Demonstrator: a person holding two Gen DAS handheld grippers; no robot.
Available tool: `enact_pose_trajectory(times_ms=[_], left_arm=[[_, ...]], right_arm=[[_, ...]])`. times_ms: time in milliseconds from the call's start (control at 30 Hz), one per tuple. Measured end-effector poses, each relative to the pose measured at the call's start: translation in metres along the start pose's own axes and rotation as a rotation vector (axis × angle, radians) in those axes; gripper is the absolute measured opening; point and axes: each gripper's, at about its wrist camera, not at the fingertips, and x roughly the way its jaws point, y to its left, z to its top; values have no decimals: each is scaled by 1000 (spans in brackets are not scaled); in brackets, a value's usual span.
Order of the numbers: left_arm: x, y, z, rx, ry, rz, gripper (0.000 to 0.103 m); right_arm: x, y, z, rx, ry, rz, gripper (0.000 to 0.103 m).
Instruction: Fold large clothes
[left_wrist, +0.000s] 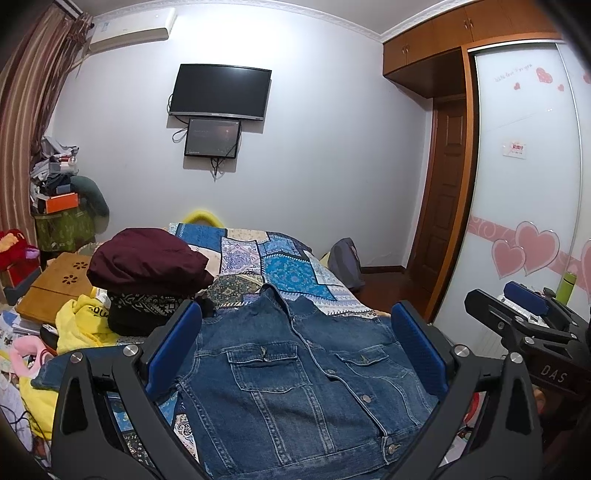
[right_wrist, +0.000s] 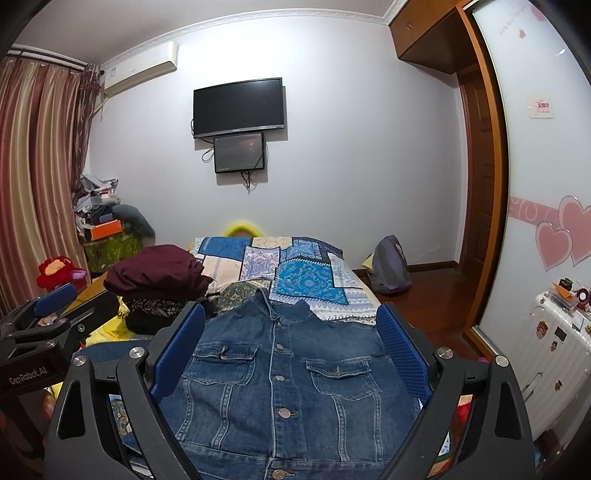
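While the denim jacket (right_wrist: 284, 387) lies front-up along the bed's (right_wrist: 314, 280) near edge, your left tongs (left_wrist: 295, 354) and right tongs (right_wrist: 291, 350) hover wide and empty; a one-layer pinch could drag its right side off that edge.

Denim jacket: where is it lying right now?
The denim jacket lies front-up on the patchwork bedspread, centred in both wrist views between each gripper's open jaws, collar toward the wall TV; a maroon clothes pile sits to its left.
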Motion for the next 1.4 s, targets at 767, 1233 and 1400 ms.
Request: enact_pose_trajectory(times_ms=[767,1233,1400], left_arm=[[7,2,-1,-9,15,-9,103],[16,8,0,-7,23,0,103],[24,16,5,-8,28,4,103]], right_arm=[[3,-1,3,10,8,-11,93],[17,-3,1,17,36,-10,93],[26,-2,3,14,46,-15,93]])
